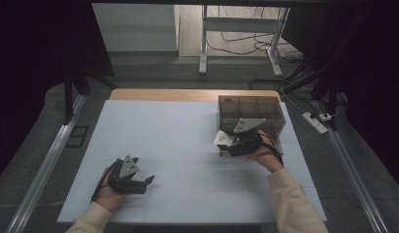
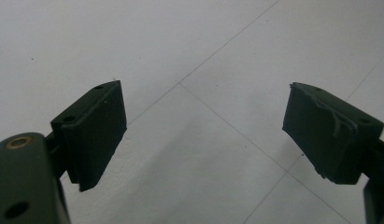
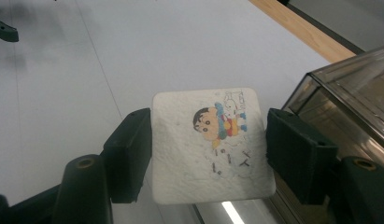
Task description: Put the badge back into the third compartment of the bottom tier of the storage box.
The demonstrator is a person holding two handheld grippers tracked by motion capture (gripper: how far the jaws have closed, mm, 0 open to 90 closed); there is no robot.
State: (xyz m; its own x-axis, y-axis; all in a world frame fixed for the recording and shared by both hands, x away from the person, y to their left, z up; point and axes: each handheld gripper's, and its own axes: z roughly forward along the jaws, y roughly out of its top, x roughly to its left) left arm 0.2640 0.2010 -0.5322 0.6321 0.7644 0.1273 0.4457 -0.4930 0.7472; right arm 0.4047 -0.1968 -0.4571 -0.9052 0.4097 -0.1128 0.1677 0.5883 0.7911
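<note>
The right gripper (image 3: 208, 154) clamps its fingers on a square white cartoon-printed coaster (image 3: 210, 144) beside the smoky transparent plastic compartment box (image 1: 253, 114); the left gripper (image 2: 203, 135) rests on the white tabletop (image 1: 177, 145), fingers spread, gripping nothing.

A white square textured pad (image 3: 210, 147) bears a cartoon child printed in red, blue and yellow. The transparent plastic compartment box (image 1: 253, 112) is smoky brown; the bench (image 1: 173, 145) pale grey-white with a tan wooden far edge.

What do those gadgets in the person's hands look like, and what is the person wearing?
Each hand holds a black two-jaw gripper: the left gripper and right gripper both carry a grey three-cornered plate on top. The pads are blocky and matt black, with small screw holes. Thin black cables trail back. The sleeves are cream.
</note>
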